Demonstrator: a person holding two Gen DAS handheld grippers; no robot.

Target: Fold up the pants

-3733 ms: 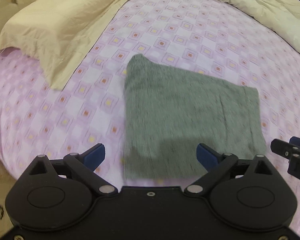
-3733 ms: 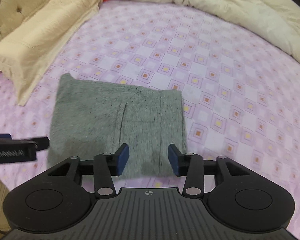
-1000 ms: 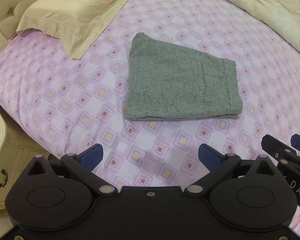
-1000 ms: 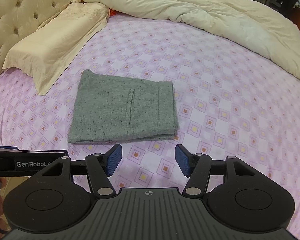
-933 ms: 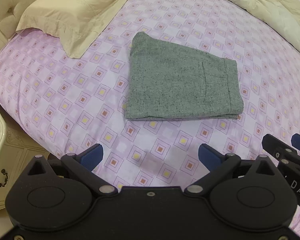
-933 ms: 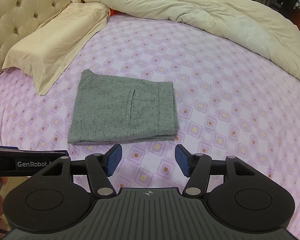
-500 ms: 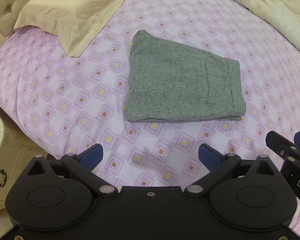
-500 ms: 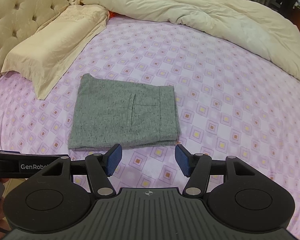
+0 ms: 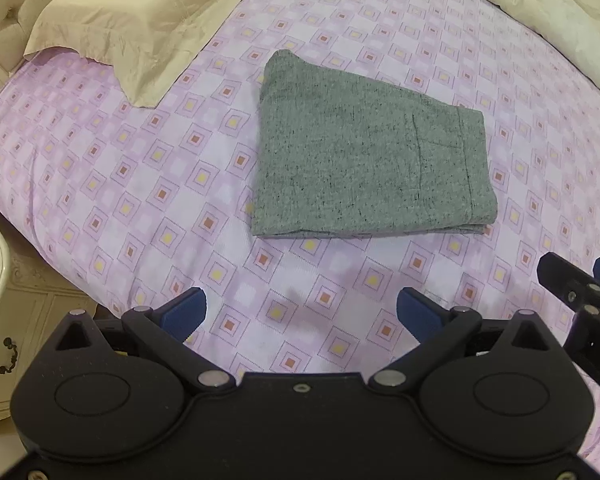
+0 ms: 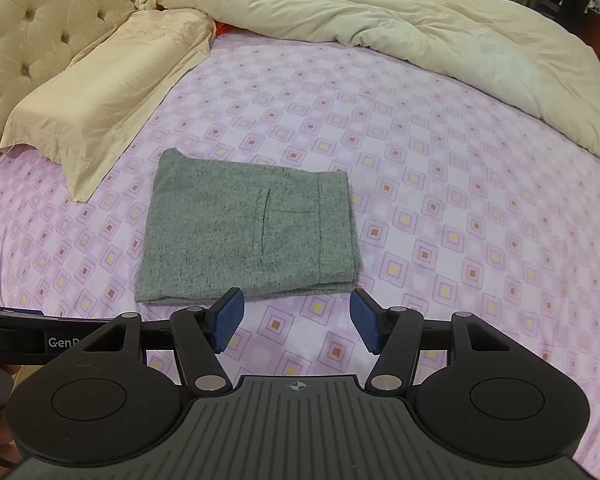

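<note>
The grey pants (image 9: 368, 160) lie folded into a flat rectangle on the pink patterned bed sheet (image 9: 140, 184), with a pocket seam showing near their right end. They also show in the right wrist view (image 10: 248, 236). My left gripper (image 9: 300, 312) is open and empty, held above the sheet well short of the pants' near edge. My right gripper (image 10: 296, 318) is open and empty, just short of the pants' near right edge. Part of the right gripper shows at the right of the left wrist view (image 9: 580, 292).
A cream pillow (image 10: 100, 96) lies at the left against a tufted headboard (image 10: 32, 20). A rumpled cream duvet (image 10: 420, 28) covers the far side of the bed. A cream bedside cabinet (image 9: 4, 320) stands beyond the bed's left edge.
Both grippers have pulled back and up from the pants, which were right under the fingers 3.7 s ago. In the last second the views shifted only slightly. The pants have not moved.
</note>
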